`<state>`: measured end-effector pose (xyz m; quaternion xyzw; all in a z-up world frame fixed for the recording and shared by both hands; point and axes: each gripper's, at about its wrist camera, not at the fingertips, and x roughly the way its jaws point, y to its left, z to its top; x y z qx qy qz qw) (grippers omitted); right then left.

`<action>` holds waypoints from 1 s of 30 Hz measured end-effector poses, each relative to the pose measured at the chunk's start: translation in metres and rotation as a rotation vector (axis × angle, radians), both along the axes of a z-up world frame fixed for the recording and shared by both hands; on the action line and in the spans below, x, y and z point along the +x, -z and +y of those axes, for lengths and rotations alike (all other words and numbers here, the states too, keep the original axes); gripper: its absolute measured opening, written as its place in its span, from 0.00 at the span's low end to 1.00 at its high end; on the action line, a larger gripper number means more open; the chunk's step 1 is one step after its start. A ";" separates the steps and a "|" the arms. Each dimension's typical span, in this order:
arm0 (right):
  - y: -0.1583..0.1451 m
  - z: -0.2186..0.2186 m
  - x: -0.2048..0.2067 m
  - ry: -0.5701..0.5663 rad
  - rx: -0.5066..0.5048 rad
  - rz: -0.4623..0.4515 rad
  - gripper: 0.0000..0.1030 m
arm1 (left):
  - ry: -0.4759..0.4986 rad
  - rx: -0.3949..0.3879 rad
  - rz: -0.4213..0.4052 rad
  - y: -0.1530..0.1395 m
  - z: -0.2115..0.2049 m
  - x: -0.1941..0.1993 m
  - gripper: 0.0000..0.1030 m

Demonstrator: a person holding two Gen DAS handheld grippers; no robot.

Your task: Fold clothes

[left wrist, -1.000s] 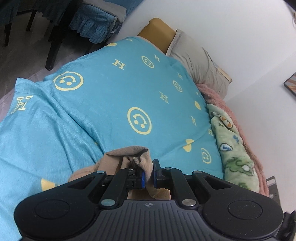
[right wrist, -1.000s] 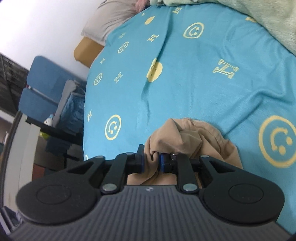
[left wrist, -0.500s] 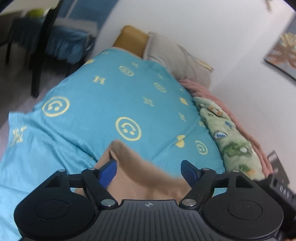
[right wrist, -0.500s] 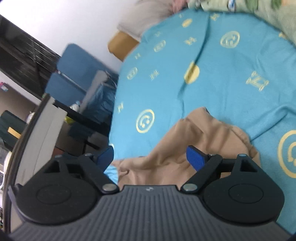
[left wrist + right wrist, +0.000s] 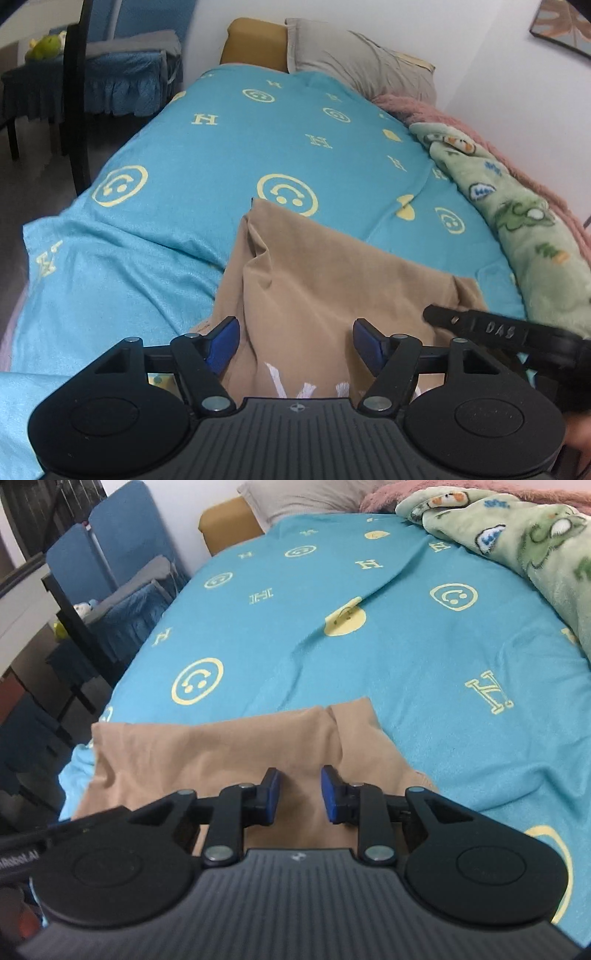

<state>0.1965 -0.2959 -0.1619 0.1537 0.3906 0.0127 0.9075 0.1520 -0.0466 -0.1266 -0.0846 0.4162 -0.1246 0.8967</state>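
With both my left gripper (image 5: pixel 294 338) and right gripper (image 5: pixel 299 795) open-jawed and empty above the tan garment (image 5: pixel 332 280) lying spread on the blue bedspread (image 5: pixel 221 147), I would judge it best to smooth its creases before pinching one edge.

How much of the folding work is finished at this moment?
Done: the tan garment lies spread on the blue bedspread, white lettering showing. In hand: nothing; the left gripper and right gripper are both open above it. Left: it looks mostly unfolded, so the folds themselves apparently remain.
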 end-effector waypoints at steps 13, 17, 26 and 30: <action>-0.063 0.011 -0.108 -0.061 0.033 -0.050 0.30 | 0.034 0.002 -0.030 -0.036 0.004 -0.084 0.67; -0.049 0.011 -0.104 -0.048 0.053 0.035 0.31 | 0.039 0.007 0.038 -0.020 0.002 -0.085 0.67; -0.022 -0.005 -0.094 0.029 0.239 0.158 0.30 | 0.002 -0.197 0.131 -0.020 0.025 -0.097 0.71; -0.019 -0.013 -0.094 0.062 0.297 0.158 0.31 | 0.028 -0.420 0.169 -0.025 0.040 -0.117 0.81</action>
